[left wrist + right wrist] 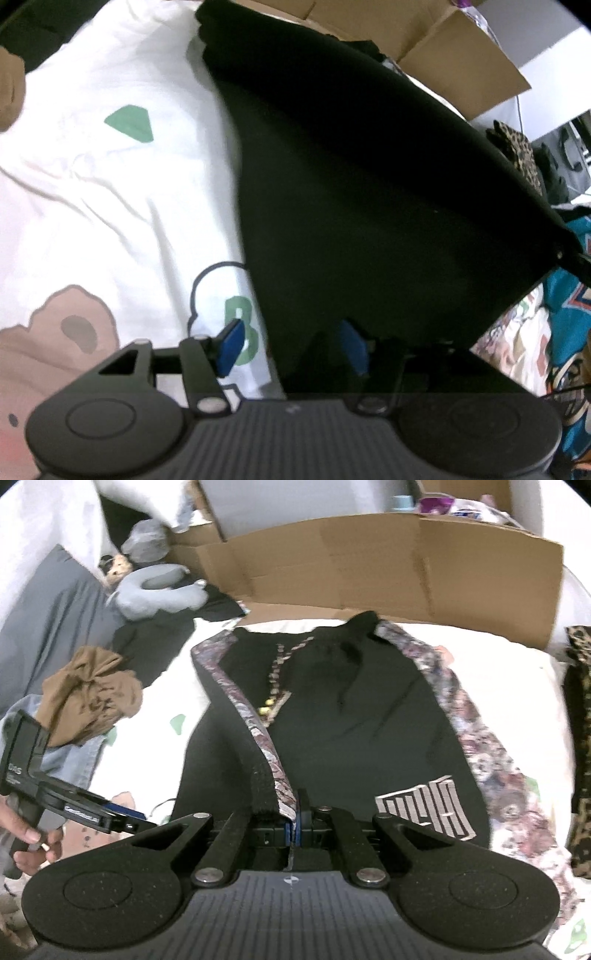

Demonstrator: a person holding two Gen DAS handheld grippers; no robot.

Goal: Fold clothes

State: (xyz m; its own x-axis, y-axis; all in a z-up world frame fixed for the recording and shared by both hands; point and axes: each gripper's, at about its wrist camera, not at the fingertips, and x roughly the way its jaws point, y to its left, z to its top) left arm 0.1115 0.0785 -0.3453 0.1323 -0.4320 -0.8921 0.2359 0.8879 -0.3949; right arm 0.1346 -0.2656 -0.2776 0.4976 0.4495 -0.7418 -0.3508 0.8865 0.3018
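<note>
- Tongs first: the right tongs (295, 825) are clamped tight on a hem of the black garment (351, 716), blue pads pinching the cloth right where the ribbed black edge meets a floral strip.
- Left tongs (291, 347) stand apart, blue pads spread; the black cloth (369, 206) drapes over the right-hand pad, but nothing shows the pads pressing on it.
- In the right wrist view, the left tongs (144, 818) reach in low on the left, carried by a hand (33, 843) wrapped round the grip.
- That garment lies spread on the bed (524, 672), running from the tongs out toward the cardboard box (406, 565).
- It is black, with floral bands in purple and pink down both long sides, a pale block-letter print near the right tongs, and a beaded trim running down the middle.
- One side is lifted and turned over, showing the floral band along the raised edge.
- From the left wrist, the same cloth rises as a dark, taut sheet over the white bedsheet (110, 184), which carries green shapes and a pinkish-brown cartoon print.
- Further out: a crumpled brown cloth (88, 694) on the left, a grey plush toy (159, 590) beyond it, and a leopard-print fabric (580, 738) at the right edge.
</note>
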